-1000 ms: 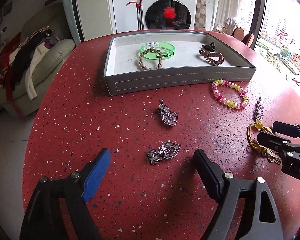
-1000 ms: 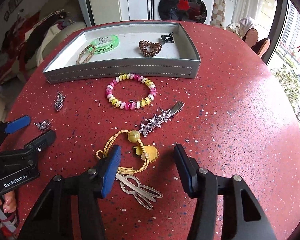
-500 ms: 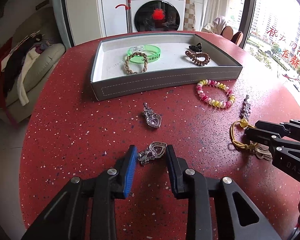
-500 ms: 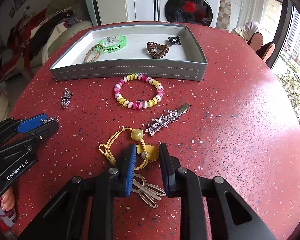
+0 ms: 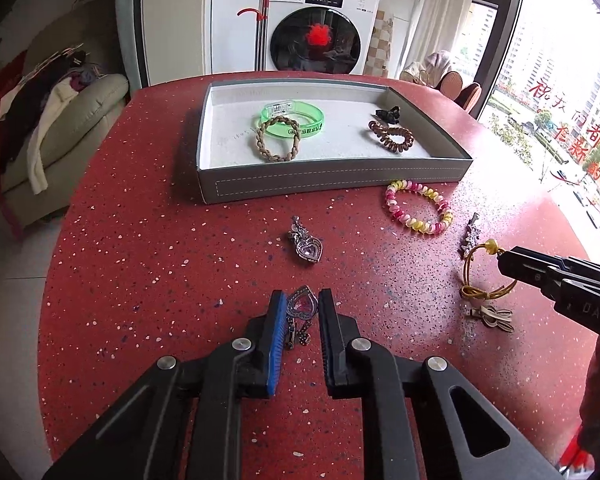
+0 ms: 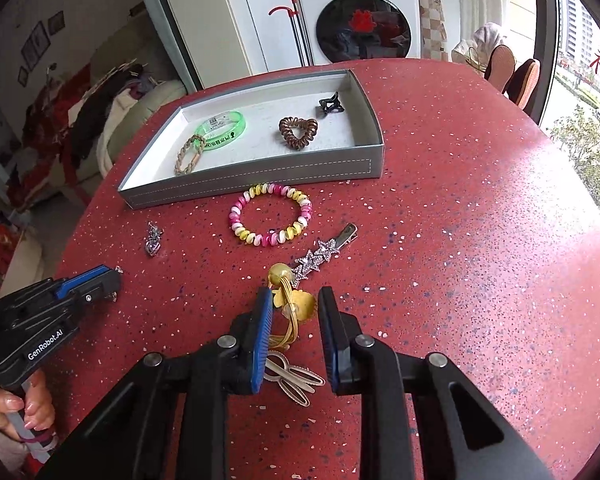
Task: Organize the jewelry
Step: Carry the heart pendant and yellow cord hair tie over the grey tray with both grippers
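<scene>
Left wrist view: the left claw [image 5: 302, 304] is narrowing onto the heart pendant [image 5: 301, 305] that lies on the red counter [image 5: 140, 280], its jaws closing with the silver heart right between the pads; the blue pad looks to be touching one edge, but whether the other pad presses yet I cannot tell; this piece should be light, hard and a bit slippery, with a loose dangling bail below the heart, so the heart's flat sides are the place to pinch, not the chain end; a second heart pendant [image 5: 307, 242] waits further up the counter, short of the grey tray [image 5: 332, 184]. Right wrist view: the right claw [image 6: 294, 306] is clenched on the yellow hair tie [image 6: 290, 312], cords bunched between its pads, the gold bead [image 6: 279, 272] just beyond the tips; soft, springy and near weightless, it should drape and swing, so gripping near the knot and charm seems wise; a bunny-ear clip [image 6: 294, 378] lies on the counter below the claw, and whether it is snagged on the cord I cannot tell; the star clip [image 6: 320, 254] and the pink-and-yellow coil bracelet [image 6: 270, 220] lie nearby; the tray already holds a green bangle [image 6: 222, 130] and a brown coil tie [image 6: 297, 132].
</scene>
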A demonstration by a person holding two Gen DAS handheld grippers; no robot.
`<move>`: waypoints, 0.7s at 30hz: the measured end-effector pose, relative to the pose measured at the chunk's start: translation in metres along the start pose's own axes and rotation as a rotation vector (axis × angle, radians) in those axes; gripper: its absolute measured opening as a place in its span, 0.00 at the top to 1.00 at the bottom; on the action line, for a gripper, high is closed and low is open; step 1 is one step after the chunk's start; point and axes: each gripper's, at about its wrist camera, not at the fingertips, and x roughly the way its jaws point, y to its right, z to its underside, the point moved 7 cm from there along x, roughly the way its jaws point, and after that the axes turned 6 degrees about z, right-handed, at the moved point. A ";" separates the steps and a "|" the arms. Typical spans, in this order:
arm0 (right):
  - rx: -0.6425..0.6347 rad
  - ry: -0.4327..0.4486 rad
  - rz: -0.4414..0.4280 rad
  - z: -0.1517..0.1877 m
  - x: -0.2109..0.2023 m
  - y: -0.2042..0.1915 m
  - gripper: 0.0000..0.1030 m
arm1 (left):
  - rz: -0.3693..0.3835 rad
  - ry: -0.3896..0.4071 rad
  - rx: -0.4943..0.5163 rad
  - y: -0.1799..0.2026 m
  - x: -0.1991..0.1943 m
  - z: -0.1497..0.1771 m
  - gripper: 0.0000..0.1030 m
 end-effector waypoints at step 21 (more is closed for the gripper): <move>-0.030 0.128 -0.065 -0.099 -0.031 -0.005 0.75 | 0.015 0.129 0.015 0.012 -0.040 -0.095 0.66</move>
